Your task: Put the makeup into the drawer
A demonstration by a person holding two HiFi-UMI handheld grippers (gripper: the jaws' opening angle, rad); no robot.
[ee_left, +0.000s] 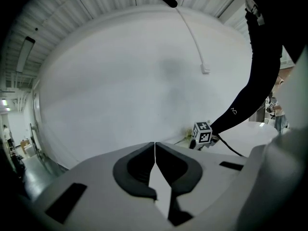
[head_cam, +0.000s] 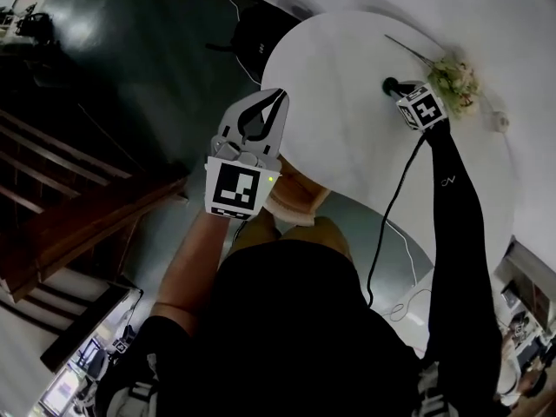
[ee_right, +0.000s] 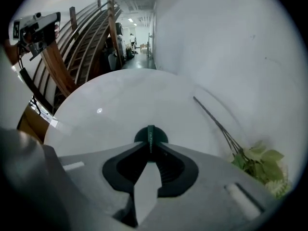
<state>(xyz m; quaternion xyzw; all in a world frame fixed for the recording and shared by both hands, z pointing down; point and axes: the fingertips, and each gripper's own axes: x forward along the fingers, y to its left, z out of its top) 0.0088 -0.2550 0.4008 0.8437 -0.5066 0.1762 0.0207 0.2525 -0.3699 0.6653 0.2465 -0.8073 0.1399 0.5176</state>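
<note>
Right claw (ee_right: 150, 147) clamped narrow on thin dark green round makeup compact (ee_right: 151, 134), edge-on at its tips, down by round white table (ee_right: 110, 105). Left claw (ee_left: 154, 148) pinched shut, empty, well apart. Grab seemingly made; drawer nowhere visible, carry and drop-off left.

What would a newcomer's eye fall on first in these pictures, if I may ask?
First the round white table, with a leafy green sprig lying at its far right edge. Beside that sprig the right gripper is shut on a thin dark green makeup item. The left gripper, shut and empty, is held up near the table's left edge.
</note>
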